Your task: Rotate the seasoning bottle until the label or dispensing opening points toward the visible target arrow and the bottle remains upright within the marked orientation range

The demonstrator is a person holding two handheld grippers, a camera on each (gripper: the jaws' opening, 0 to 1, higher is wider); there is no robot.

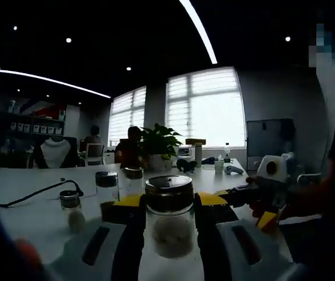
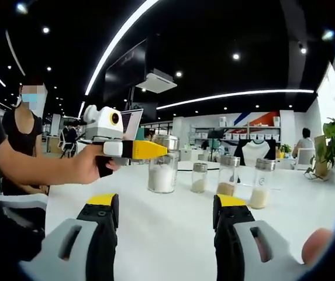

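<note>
Left gripper clamps seasoning bottle; no label legible.

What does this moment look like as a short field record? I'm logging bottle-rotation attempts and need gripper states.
left gripper: jaws around the seasoning bottle, upright, at its glass body
right gripper: open, empty, above the white table
other bottles: four on the table, upright, metal caps
person's hand: holding the left gripper beside the bottle
target arrow: not visible
background: potted plant, bright windows
</note>
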